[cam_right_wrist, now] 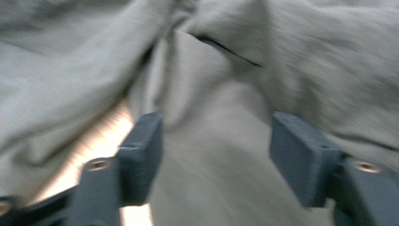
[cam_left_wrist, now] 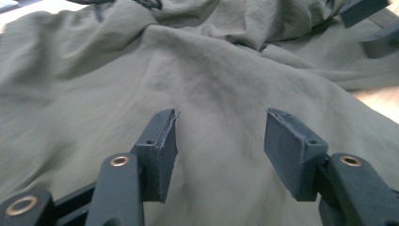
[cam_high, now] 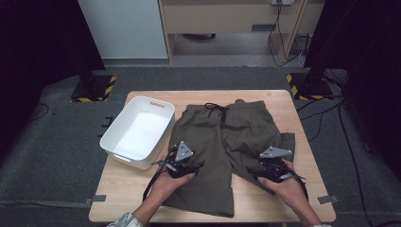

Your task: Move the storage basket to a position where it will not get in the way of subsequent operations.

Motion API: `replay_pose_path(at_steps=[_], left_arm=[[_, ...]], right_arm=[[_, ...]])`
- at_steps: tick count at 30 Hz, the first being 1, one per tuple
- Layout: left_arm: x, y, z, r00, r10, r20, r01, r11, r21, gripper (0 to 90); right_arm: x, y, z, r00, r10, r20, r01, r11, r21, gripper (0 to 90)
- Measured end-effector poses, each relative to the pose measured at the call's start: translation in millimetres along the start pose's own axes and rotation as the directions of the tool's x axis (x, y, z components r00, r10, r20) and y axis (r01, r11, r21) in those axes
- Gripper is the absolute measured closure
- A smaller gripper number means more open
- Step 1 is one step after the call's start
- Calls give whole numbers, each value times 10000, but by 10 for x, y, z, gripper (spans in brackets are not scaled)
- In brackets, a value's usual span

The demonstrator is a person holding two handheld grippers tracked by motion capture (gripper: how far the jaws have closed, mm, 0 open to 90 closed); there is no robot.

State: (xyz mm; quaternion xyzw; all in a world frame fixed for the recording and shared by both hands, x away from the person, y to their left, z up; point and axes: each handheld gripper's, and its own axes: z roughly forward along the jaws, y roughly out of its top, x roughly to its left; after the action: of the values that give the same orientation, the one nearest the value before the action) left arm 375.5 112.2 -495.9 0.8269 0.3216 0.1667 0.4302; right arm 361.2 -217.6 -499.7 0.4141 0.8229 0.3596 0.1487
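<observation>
White bin [cam_high: 138,130] empty beside olive shorts [cam_high: 227,137], left tongs [cam_left_wrist: 219,141] spread, right tongs [cam_right_wrist: 216,150] spread

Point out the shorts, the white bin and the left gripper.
shorts [cam_high: 246,127]: high view, on the right leg panel below the waistband.
white bin [cam_high: 124,157]: high view, on its near rim.
left gripper [cam_left_wrist: 219,141]: left gripper view, midway between its open jaws, over the fabric.

A white rectangular plastic bin [cam_high: 137,132] with cut-out handles stands on the left part of the light wooden table [cam_high: 272,97]. Grey carpet floor [cam_high: 56,142] surrounds the table; two black-and-yellow striped stand bases [cam_high: 94,88] rest beyond its far corners.
</observation>
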Motion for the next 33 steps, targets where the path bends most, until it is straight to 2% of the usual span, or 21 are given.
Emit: replay_pose_path(at_steps=[2, 4, 5, 7, 9, 11, 14, 16, 18, 19, 25, 33], left_arm=[[4, 9, 145, 10000, 57, -10, -57, 9999, 127, 420], [29, -6, 266, 10000, -14, -11, 15, 9995, 308, 408], [43, -15, 315, 10000, -90, -14, 91, 9990, 447, 397], [65, -39, 381, 9999, 21, -104, -13, 9976, 685, 383], [83, -58, 405, 9998, -3, -182, 19, 9959, 910, 359], [93, -74, 407, 9998, 6, -189, 13, 9950, 1000, 351], [104, -92, 415, 9998, -28, -194, 48, 9942, 1071, 338], [110, -106, 435, 9999, 6, -134, 9, 9935, 1143, 323], [112, -135, 467, 9998, 107, -162, -84, 9910, 1335, 305], [118, -145, 473, 9999, 7, -146, 11, 9923, 1240, 291], [145, -144, 476, 9998, -49, -171, 70, 9920, 1261, 282], [244, -120, 513, 9998, -60, -179, 82, 9921, 1248, 287]], right_arm=[[-61, -56, -34, 9994, 221, 279, -220, 9997, -46, 245], [-109, -92, -51, 9988, 372, 332, -371, 9993, -42, 215], [-139, -112, -51, 9982, 383, 458, -378, 9992, -107, 189], [-211, -139, -36, 9970, 515, 579, -512, 9987, -52, 163], [-278, -151, -3, 9931, 836, 825, -833, 9965, -73, 198], [-328, -169, 52, 9907, 902, 1022, -913, 9958, 62, 233], [-355, -199, 142, 9895, 1040, 1001, -1058, 9943, 129, 248], [-347, -211, 169, 9903, 980, 989, -1003, 9948, 181, 251], [-318, -225, 192, 9902, 684, 1218, -708, 9974, 149, 257], [-306, -228, 196, 9904, 530, 1279, -556, 9983, 172, 262], [-301, -223, 182, 9884, 665, 1364, -684, 9976, 93, 377], [-281, -198, 255, 9848, 808, 1539, -768, 9965, -318, 396]])
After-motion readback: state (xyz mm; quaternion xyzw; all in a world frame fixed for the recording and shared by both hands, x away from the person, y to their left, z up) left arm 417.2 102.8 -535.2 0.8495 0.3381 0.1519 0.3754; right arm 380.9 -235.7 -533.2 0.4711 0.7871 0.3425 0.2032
